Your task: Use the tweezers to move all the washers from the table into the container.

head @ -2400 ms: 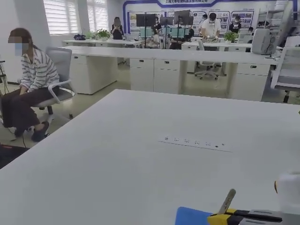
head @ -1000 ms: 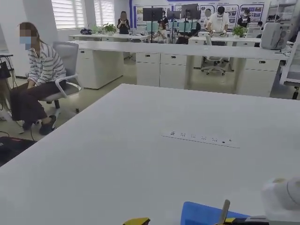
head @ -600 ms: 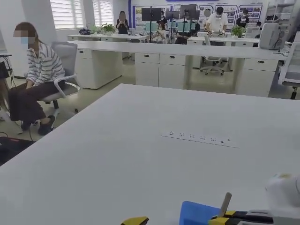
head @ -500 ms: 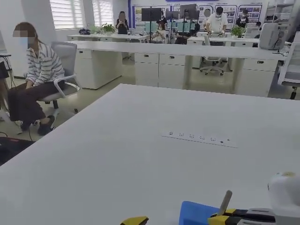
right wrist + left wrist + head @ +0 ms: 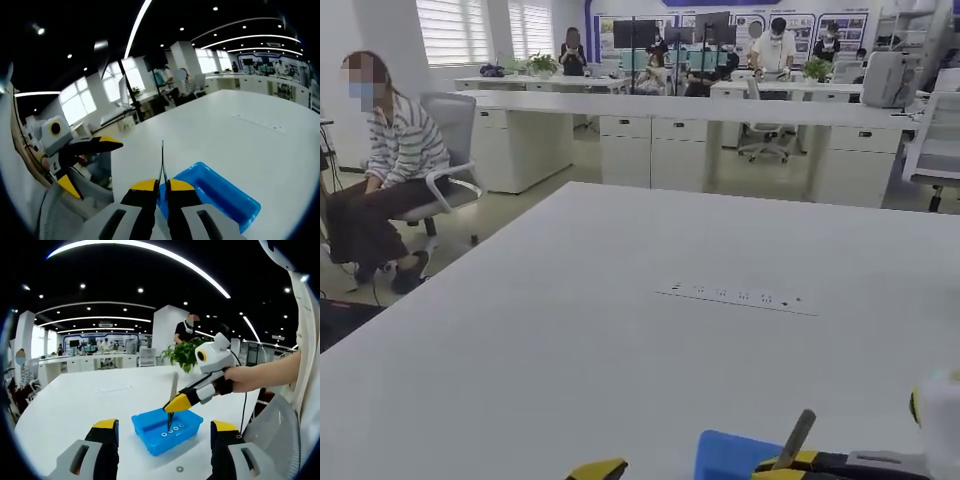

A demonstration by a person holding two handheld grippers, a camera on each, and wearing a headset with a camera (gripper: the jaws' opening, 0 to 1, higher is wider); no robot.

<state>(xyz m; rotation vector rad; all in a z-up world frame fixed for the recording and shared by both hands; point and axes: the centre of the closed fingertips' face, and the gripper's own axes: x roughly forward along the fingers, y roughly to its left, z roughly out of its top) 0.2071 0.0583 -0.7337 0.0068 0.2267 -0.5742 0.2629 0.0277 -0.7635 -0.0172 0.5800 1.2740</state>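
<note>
**Left claw** [image 5: 165, 426]: we record it spread wide and empty, low over the white surface [image 5: 75, 400]. Its yellow tips stand either side of the container [image 5: 165, 444].

**Right claw** [image 5: 163, 186]: we find it pressed together, pinching the tweezers [image 5: 162, 162] partway along their length.

**Tweezers:** these are nearly upright in the left gripper view, with their points down inside the container among the washers [image 5: 176, 428]. We cannot tell whether the points grip one.

**Container:** a shallow blue tray resting on the surface.

**Washers:** we count several small rings in a row on the container floor.

**Stray washer** [image 5: 179, 469]: this one lies on the surface just outside the container's near wall, between the left claw's jaws.

**Socket strip** [image 5: 735, 296]: set flush in the surface, well beyond the container.
</note>
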